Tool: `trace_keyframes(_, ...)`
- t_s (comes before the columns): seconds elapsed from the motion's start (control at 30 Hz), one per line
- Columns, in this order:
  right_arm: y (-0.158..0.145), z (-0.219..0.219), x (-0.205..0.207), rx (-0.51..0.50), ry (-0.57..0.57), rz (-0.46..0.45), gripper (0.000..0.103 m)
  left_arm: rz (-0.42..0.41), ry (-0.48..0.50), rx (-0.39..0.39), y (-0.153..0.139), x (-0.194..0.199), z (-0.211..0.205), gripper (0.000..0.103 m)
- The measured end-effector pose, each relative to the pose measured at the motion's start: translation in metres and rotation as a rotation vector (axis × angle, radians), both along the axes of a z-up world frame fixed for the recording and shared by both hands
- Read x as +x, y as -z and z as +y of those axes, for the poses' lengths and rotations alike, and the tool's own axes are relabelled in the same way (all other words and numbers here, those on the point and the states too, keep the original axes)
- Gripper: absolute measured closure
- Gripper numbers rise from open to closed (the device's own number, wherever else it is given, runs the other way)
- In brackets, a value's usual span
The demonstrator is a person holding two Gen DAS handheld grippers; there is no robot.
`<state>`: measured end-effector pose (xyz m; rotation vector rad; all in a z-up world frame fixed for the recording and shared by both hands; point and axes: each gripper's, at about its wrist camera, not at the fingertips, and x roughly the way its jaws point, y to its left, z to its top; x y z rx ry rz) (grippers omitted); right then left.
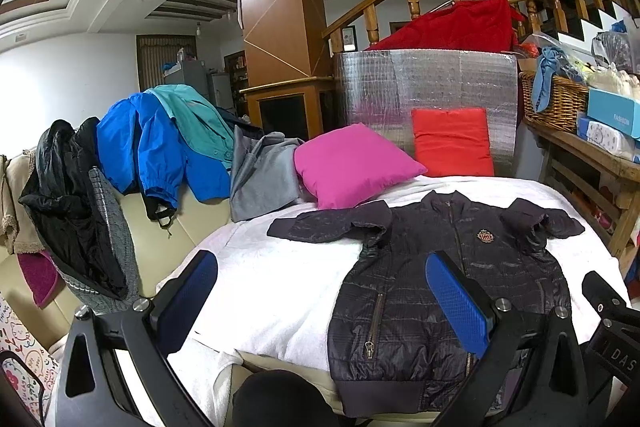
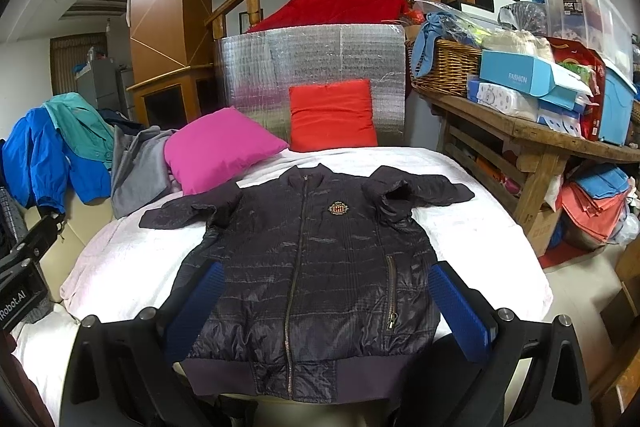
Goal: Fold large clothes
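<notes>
Both claws (image 1: pixel 320 291) (image 2: pixel 332 303) gape empty over crested jacket (image 2: pixel 312 267) (box (image 2: pixel 524 77) reads "FASHION").

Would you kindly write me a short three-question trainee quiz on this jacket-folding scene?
1. True or false: the dark jacket lies zipped and face up on the white cover.
2. Which cushion is nearer the jacket's collar: A) pink cushion B) red cushion?
3. Fill in: both the left hand-held gripper and right hand-held gripper are ____ and hold nothing.

Key: 1 true; 2 A; 3 open.
</notes>
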<state>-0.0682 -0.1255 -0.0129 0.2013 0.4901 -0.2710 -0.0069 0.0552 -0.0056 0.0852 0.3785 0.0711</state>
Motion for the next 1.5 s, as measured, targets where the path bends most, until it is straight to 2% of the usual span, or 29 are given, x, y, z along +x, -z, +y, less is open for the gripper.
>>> trace_keyframes(0.4,0.011,-0.012,0.015,0.008,0.018,0.037,0.0,0.042,0.002,0.002,0.011,0.02,-0.012,0.0)
trace_keyframes(0.77,0.032,-0.037,0.047,0.024,0.048,0.088,0.0,0.099,-0.005,0.014,0.029,0.056,-0.028,0.0)
trace_keyframes(0.9,0.038,-0.063,0.068,0.051,0.071,0.084,0.0,0.155,0.019,-0.003,0.037,0.089,-0.038,0.0)
trace_keyframes(1.0,0.044,-0.106,0.089,0.103,0.121,0.05,0.0,0.241,0.06,-0.033,0.052,0.134,-0.052,0.0)
trace_keyframes(1.13,0.066,-0.184,0.134,0.239,0.17,0.043,0.0,0.432,0.12,-0.065,0.093,0.222,-0.082,0.0)
trace_keyframes(1.27,0.108,-0.266,0.186,0.426,0.195,0.045,0.0,0.594,0.119,-0.118,0.148,0.301,-0.106,0.0)
trace_keyframes(1.4,0.169,-0.347,0.242,0.696,0.225,0.036,0.0,0.65,0.075,-0.125,0.188,0.352,-0.123,0.0)
trace_keyframes(1.47,0.202,-0.385,0.266,0.891,0.239,-0.016,0.0,0.653,0.056,-0.13,0.199,0.366,-0.123,0.0)
trace_keyframes(1.5,0.214,-0.4,0.275,0.958,0.249,-0.041,0.0,0.636,0.049,-0.135,0.203,0.37,-0.123,0.0)
